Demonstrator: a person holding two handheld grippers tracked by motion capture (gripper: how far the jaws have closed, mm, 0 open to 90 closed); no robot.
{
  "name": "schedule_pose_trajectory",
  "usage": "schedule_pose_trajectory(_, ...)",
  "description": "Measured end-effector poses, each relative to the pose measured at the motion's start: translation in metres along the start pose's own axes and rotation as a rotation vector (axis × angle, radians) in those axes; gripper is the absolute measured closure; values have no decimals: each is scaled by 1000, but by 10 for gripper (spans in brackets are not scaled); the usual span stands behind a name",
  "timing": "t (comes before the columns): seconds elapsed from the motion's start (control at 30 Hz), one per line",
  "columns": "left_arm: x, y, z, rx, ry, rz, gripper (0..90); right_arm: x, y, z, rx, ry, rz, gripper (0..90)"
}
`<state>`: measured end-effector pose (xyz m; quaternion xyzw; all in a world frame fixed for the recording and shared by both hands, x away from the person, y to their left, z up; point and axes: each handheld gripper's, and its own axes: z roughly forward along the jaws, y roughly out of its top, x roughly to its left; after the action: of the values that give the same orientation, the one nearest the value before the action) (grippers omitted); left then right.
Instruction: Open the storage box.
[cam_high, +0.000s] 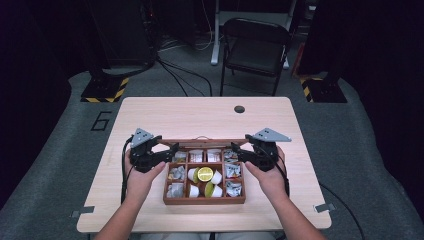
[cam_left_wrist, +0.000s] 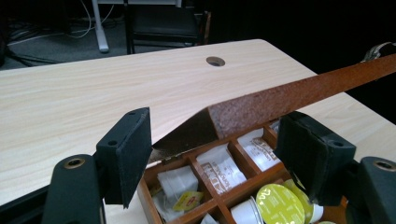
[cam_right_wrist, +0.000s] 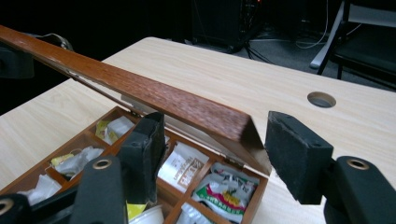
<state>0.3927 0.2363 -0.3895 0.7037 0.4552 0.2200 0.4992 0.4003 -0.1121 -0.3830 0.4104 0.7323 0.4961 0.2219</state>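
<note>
A wooden compartment box (cam_high: 204, 201) sits at the near middle of the table, holding tea sachets (cam_left_wrist: 219, 168) and yellow-green topped pods (cam_high: 205, 173). Its hinged lid (cam_high: 202, 142) is raised at a slant above the back row. My left gripper (cam_high: 172, 150) is at the lid's left corner and my right gripper (cam_high: 235, 150) at its right corner. In the left gripper view the lid corner (cam_left_wrist: 243, 109) lies between the jaws of the left gripper (cam_left_wrist: 215, 140), with gaps to both pads. In the right gripper view the lid end (cam_right_wrist: 205, 114) passes between the right gripper's (cam_right_wrist: 219, 130) spread jaws, just over the left one.
A round cable hole (cam_high: 239, 109) is in the table's far side. A dark folding chair (cam_high: 255, 45) and floor cables stand beyond the table. Bare tabletop (cam_high: 200, 115) lies behind the box and to both sides.
</note>
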Motion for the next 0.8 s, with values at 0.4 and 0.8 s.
schedule_pose_trajectory(0.4, 3, 11, 11, -20, 6, -10, 273, -2, 12, 14, -1, -20, -20, 361)
schedule_pose_trajectory(0.8, 12, 15, 21, -44, -6, -23, 286, -10, 18, 24, -6, -16, 6, 367)
